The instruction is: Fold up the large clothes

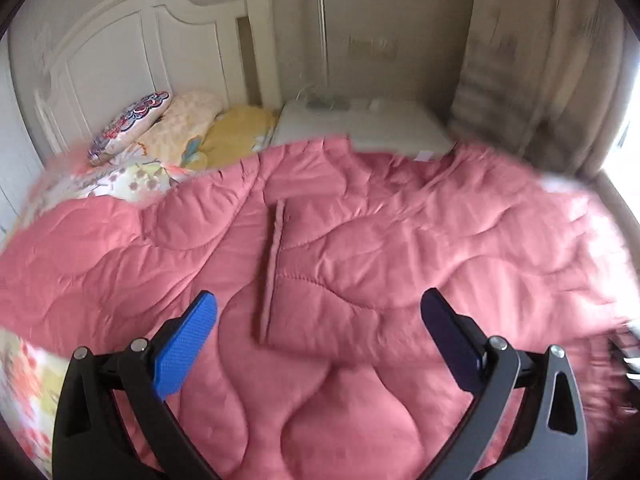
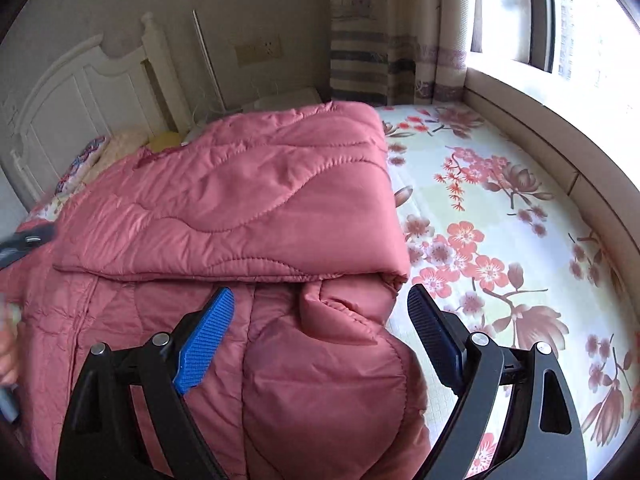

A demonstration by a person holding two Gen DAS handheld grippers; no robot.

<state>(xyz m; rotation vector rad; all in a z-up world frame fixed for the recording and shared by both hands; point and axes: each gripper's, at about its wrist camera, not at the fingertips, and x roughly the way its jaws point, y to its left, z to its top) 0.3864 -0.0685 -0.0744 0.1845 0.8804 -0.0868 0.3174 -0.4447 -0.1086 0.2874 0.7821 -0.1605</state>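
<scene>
While the left wrist view is smeared by motion, it shows enough: the pink quilted padded coat (image 1: 360,248) lies spread over the bed with the flowered sheet (image 1: 24,380), covering most of it so that there is a flat base for folding. A straight stitched edge (image 1: 274,272) runs down the middle, probably a front opening or the rim of a turned-over panel; I cannot tell which. The left gripper (image 1: 318,308) hangs above the fabric with its blue pads (image 1: 188,344) spread wide and nothing between them, so it grips nothing. Behind stand a white carved headboard (image 1: 132,48), patterned pillows (image 1: 160,128) and a white bedside cabinet (image 1: 360,124).

From the right wrist view, one part of the coat (image 2: 240,192) is already laid back over the rest, its stitched hem (image 2: 180,272) resting across the lower layer, which reads as a first fold made. A rounded padded bulge, perhaps a hood or sleeve (image 2: 328,360), sits directly under the right gripper (image 2: 320,312). Its jaws stand wide apart, straddling that bulge without pressing it, likely lined up to pinch it next. To the right the flowered sheet (image 2: 500,240) is bare up to the padded sill (image 2: 560,152).
</scene>
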